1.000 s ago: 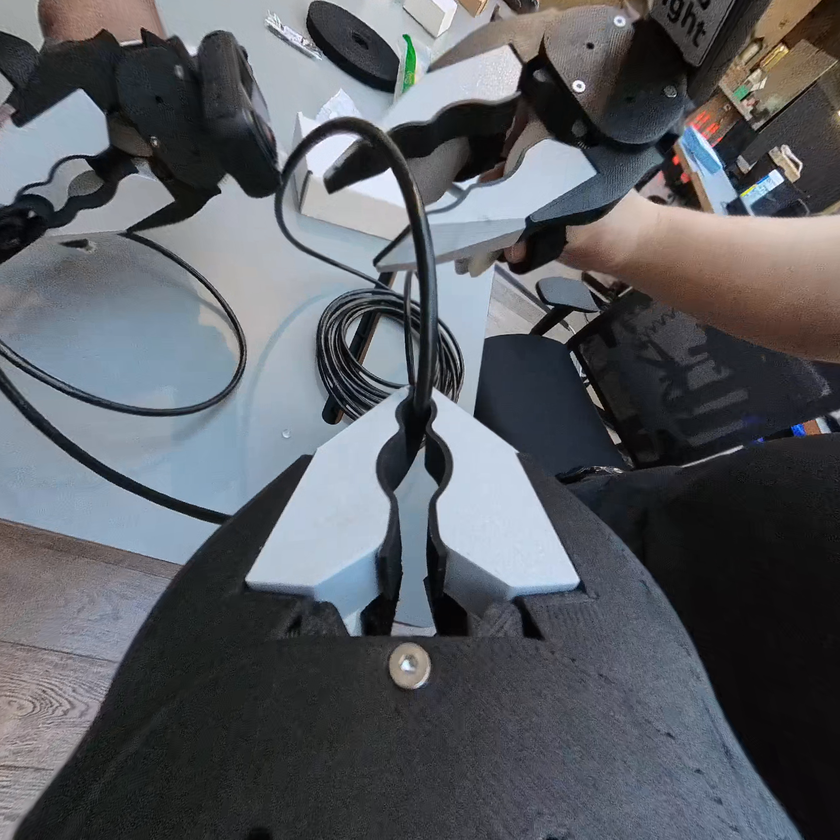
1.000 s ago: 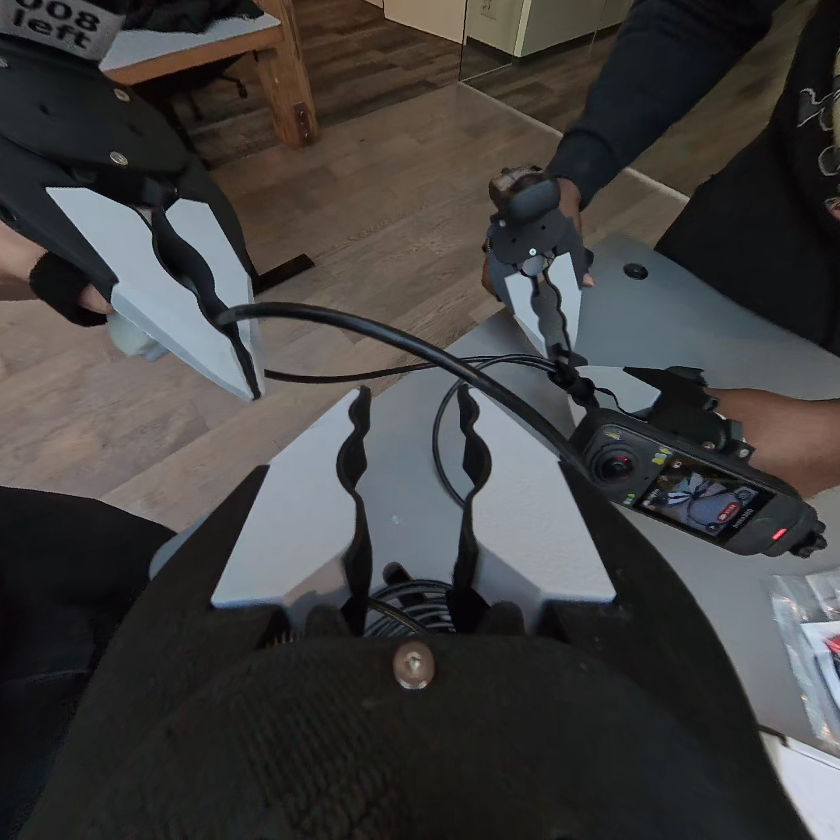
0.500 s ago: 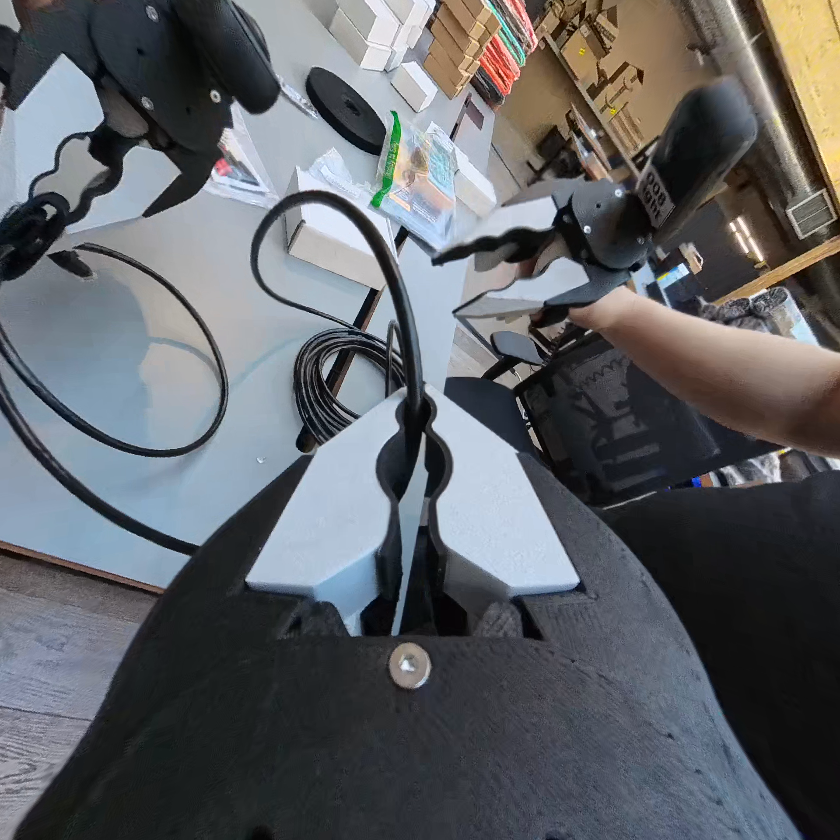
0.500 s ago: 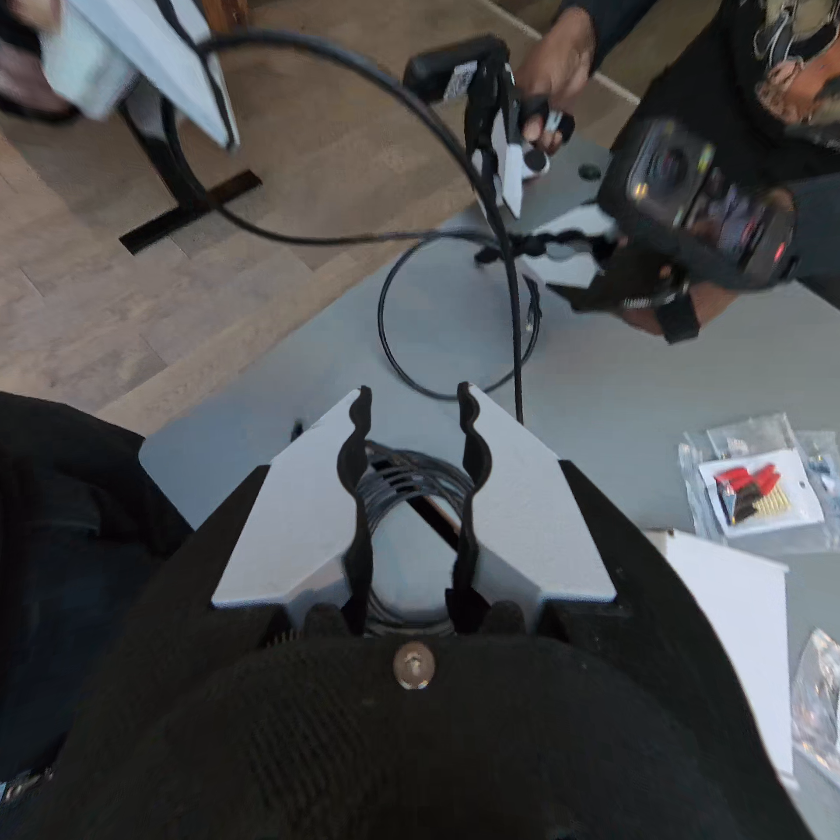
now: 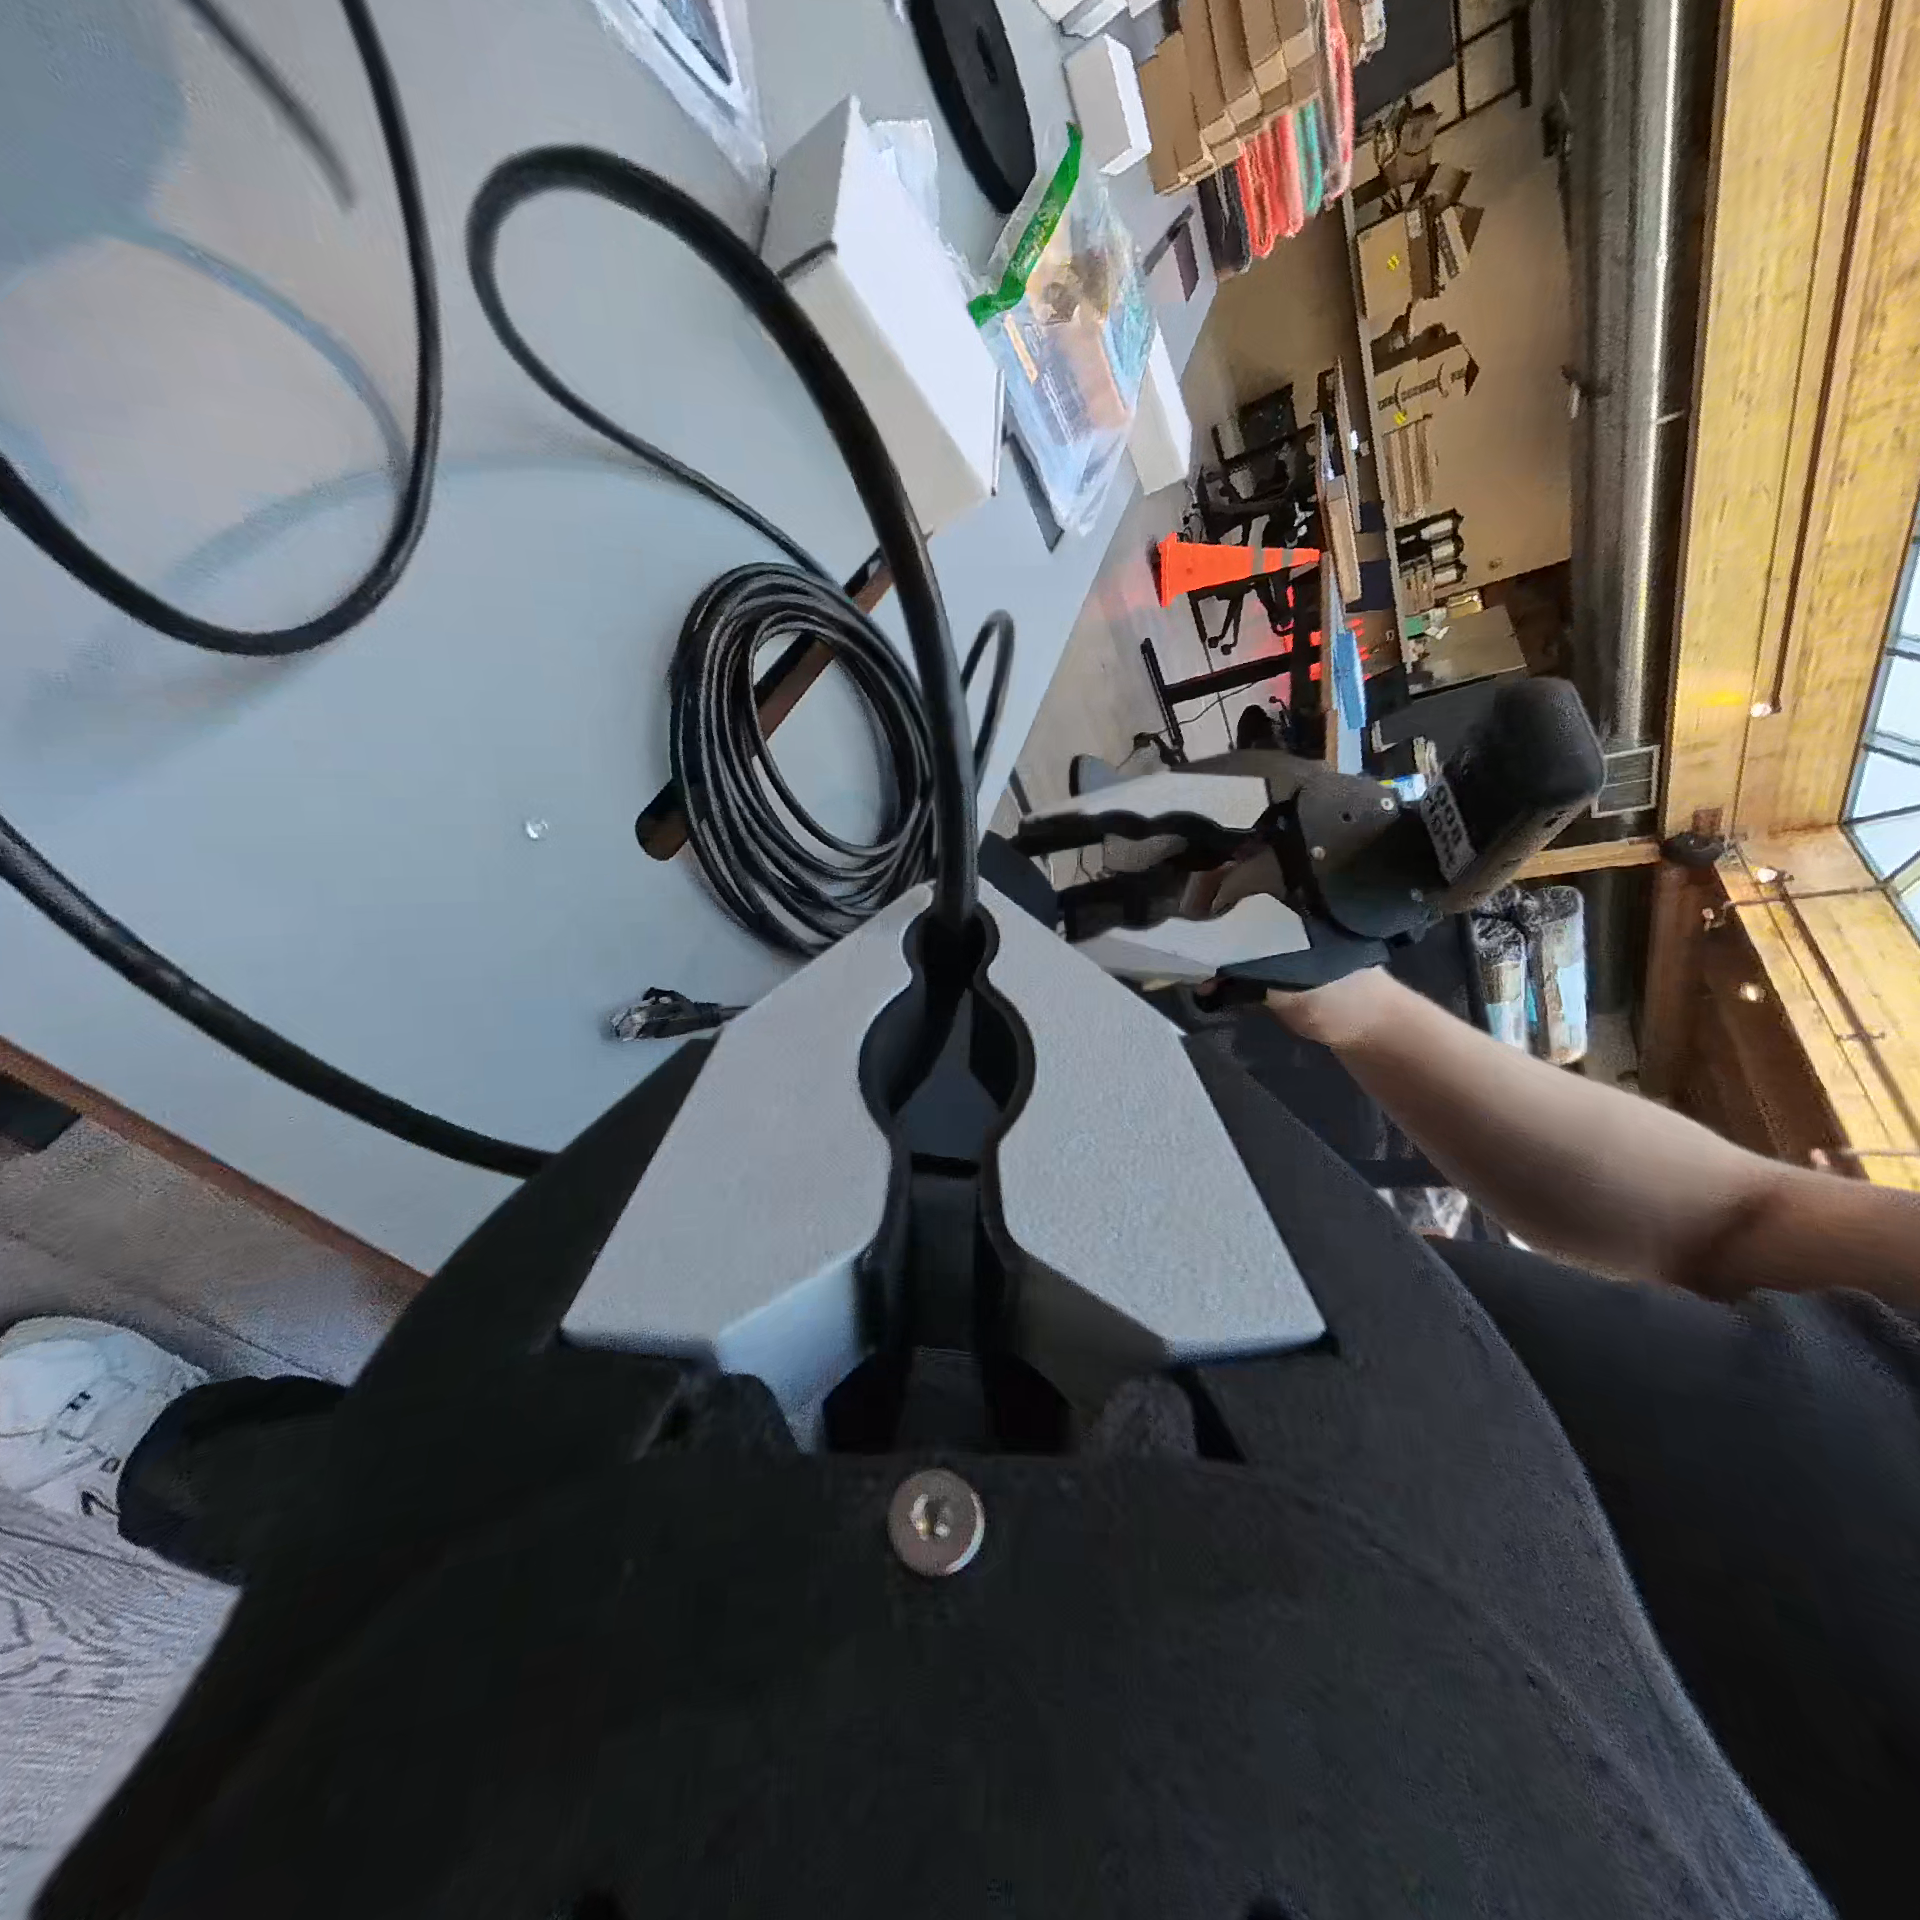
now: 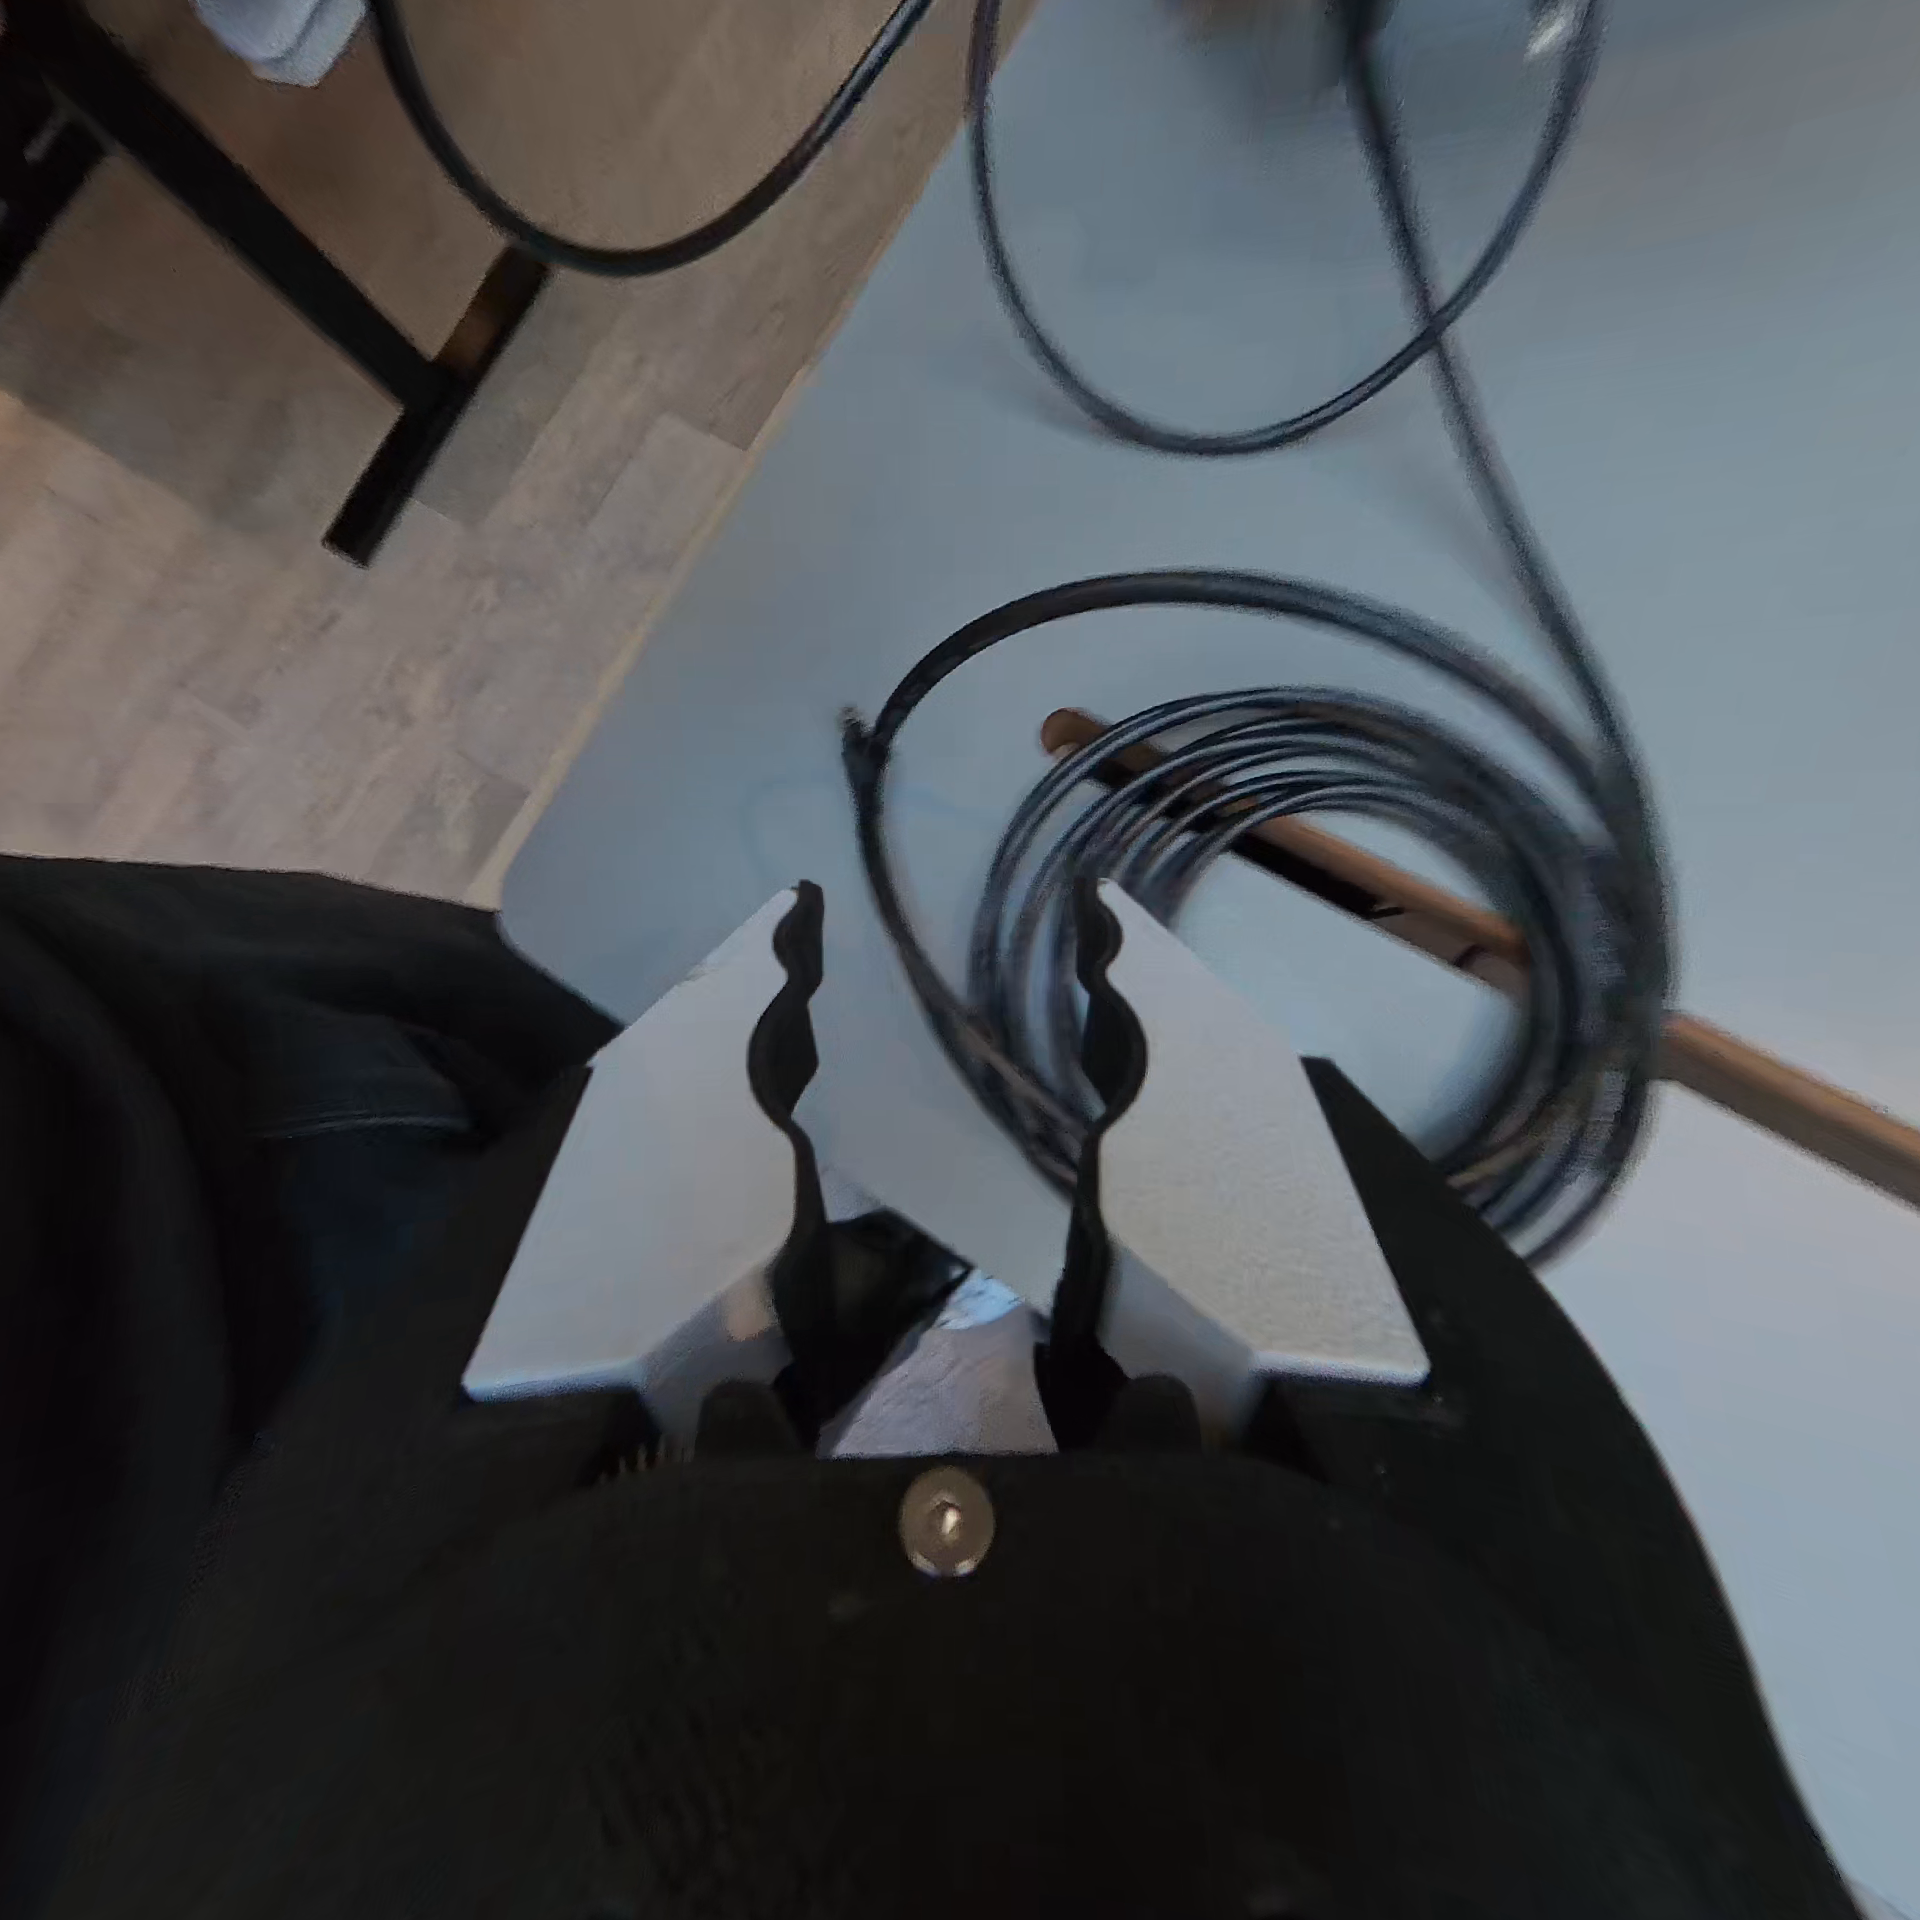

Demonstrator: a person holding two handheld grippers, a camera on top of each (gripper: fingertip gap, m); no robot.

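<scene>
While the left gripper (image 5: 948, 925) is clamped on a thick black cable (image 5: 790, 343), the right gripper (image 6: 948, 894) is held wide, empty, near the coiled black cord (image 6: 1351, 935) on the pale grey table (image 6: 1714, 1455)

Each wrist camera peers along its own jaws, close above the grey worktop (image 5: 312, 831), both catching the coiled black cable (image 6: 1351, 935).

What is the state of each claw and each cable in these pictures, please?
left claw: shut on the thick black cable, which arches up from its tips.
right claw: open, empty, above the table edge beside the coil.
coiled black cable: wound in loops, lying flat on the grey table.
cable plug: loose on the table, unconnected.
</scene>
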